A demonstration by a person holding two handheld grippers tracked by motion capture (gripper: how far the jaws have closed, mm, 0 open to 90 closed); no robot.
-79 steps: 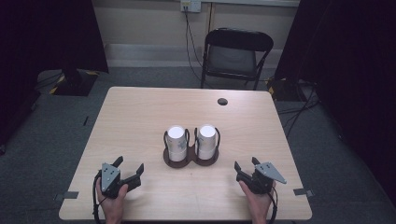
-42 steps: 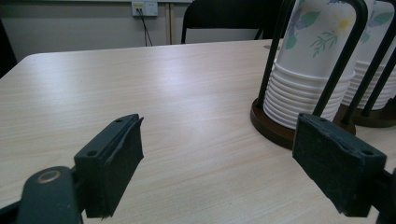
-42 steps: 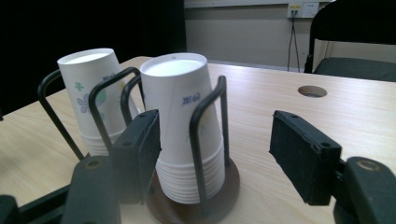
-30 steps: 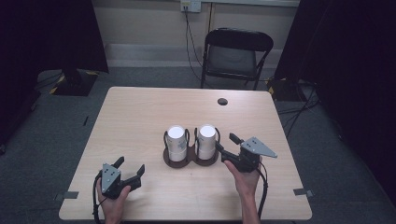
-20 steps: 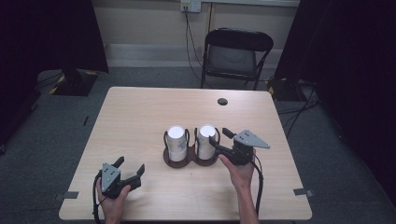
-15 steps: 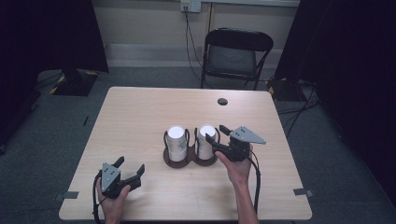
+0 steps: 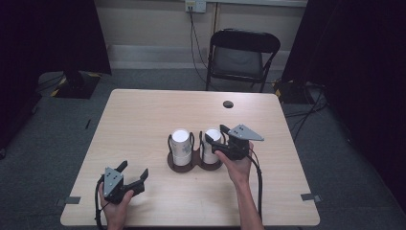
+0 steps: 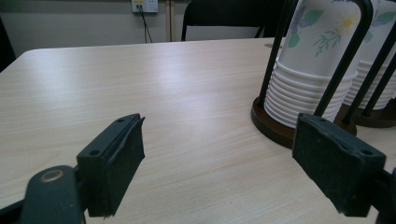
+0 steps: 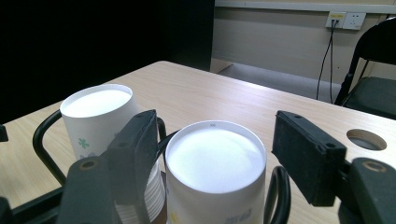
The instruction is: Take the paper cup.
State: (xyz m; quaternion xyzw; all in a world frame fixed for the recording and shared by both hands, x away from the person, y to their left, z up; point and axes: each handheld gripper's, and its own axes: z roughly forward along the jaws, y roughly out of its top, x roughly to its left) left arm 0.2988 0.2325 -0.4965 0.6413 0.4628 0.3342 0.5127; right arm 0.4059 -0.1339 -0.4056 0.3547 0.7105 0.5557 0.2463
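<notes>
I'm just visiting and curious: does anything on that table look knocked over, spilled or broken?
Nothing stands out. Both stacks of paper cups sit upright, upside down, in the dark holder on the table. The right gripper, jaws just opening, brackets the right stack without pressing it.

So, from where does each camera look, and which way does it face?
High view: above the person's side, facing forward and down on the table; both forearms enter.
Left gripper view: on the left claw, low over the table, facing the cup holder.
Right gripper view: on the right claw, astride the right cup stack.
All three share the cup stacks.
</notes>
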